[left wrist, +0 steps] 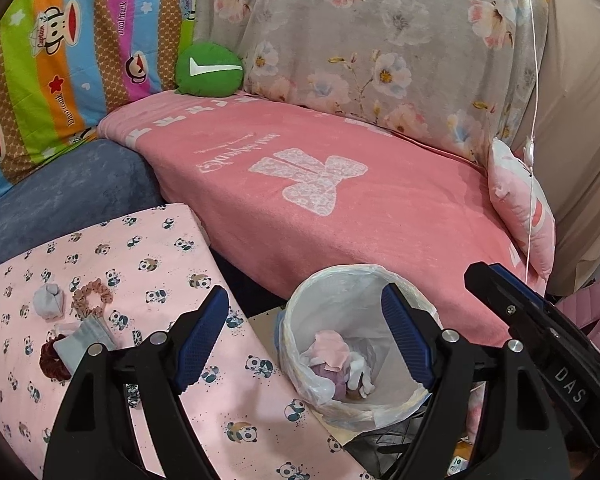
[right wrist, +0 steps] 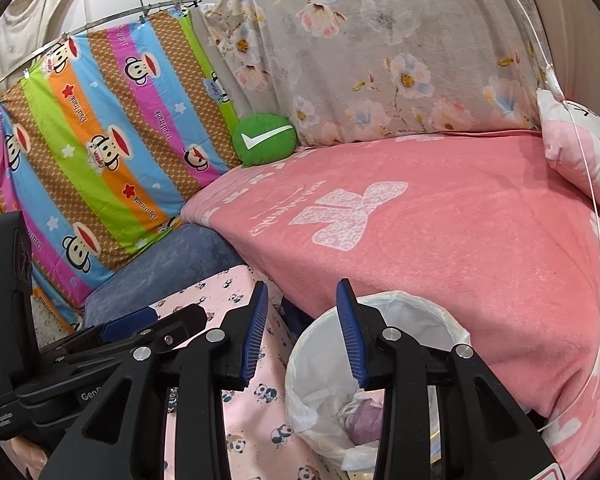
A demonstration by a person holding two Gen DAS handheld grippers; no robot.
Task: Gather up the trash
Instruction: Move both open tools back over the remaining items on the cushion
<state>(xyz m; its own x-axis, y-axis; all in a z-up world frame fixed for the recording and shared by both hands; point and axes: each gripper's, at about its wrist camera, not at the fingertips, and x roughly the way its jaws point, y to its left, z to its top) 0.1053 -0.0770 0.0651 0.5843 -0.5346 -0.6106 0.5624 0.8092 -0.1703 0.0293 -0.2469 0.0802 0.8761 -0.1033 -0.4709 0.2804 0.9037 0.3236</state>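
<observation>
We see the trash bin nearest, lined with a white plastic bag, standing between the panda-print counter and the pink bed cover. Inside the bin: crumpled pink, purple and white scraps at the bottom, plain in both wrist views.

Left hand-held gripper: jaws spread wide, nothing between the pads, released. Its left pad sits over the counter, its right pad over the bin mouth; whether it touches the rim we cannot tell.

Right hand-held gripper: jaws partly apart, nothing gripped, released. Its right finger stands over the near rim of the bin, the left one over the counter edge. The left tool's body shows at the lower left of the right wrist view.

Still on the counter, well left of the bin: a grey-white wad, a peach scrunchie, a grey folded packet, a dark red scrunchie.

Further back: a blue cushion, a pink pillow at the right of the bed, a green round cushion with a white tick, then striped monkey-print and grey floral sheets hung behind.
</observation>
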